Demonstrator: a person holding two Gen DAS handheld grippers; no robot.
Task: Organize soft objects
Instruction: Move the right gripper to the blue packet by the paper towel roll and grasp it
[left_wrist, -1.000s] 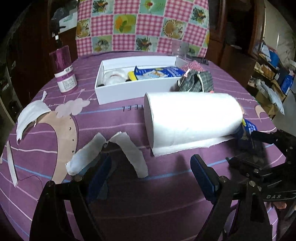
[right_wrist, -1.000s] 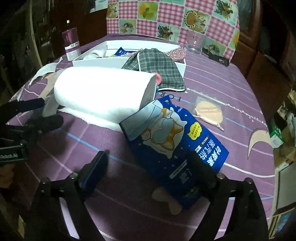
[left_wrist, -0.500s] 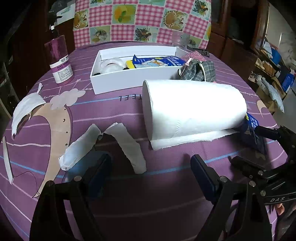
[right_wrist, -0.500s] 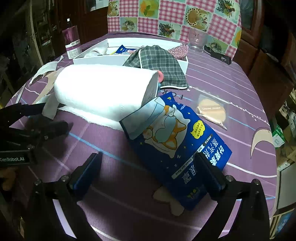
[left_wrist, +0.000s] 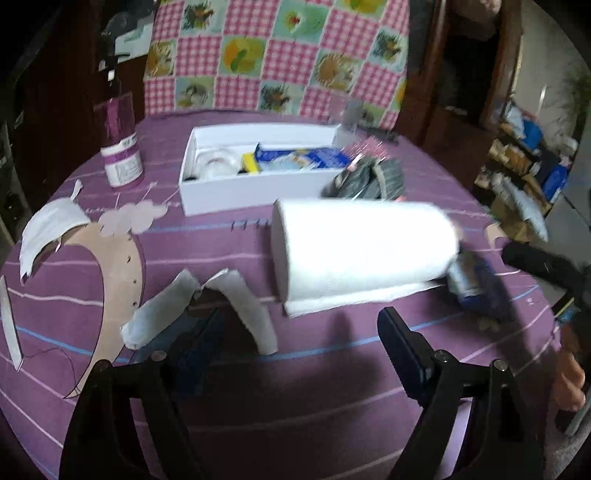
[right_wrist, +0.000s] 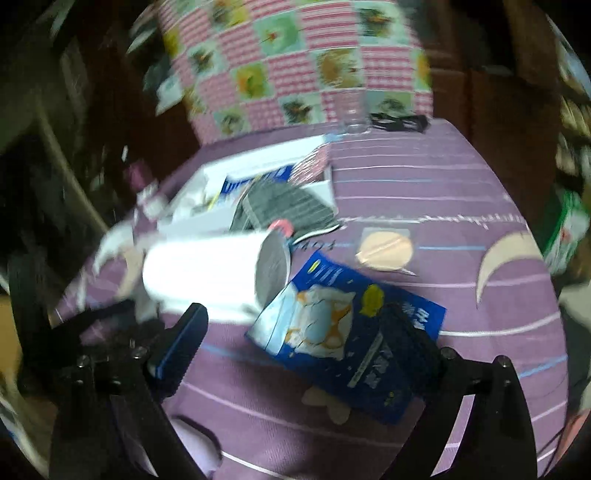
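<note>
Both grippers are hanging open and empty: the left gripper (left_wrist: 299, 332) just short of the paper roll (left_wrist: 364, 245), the right gripper (right_wrist: 295, 328), its jaws just narrowing, over the blue packet (right_wrist: 347, 332). Likely next: grasping one for the white box (left_wrist: 255, 184) beyond.

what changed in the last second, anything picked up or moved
The right gripper has rolled and lifted off the table, its view now tilted and blurred; its jaws widened briefly, then eased back, open and empty over the blue cat-print packet. The left gripper hangs open and empty. The white paper towel roll and white box stayed put.
</note>
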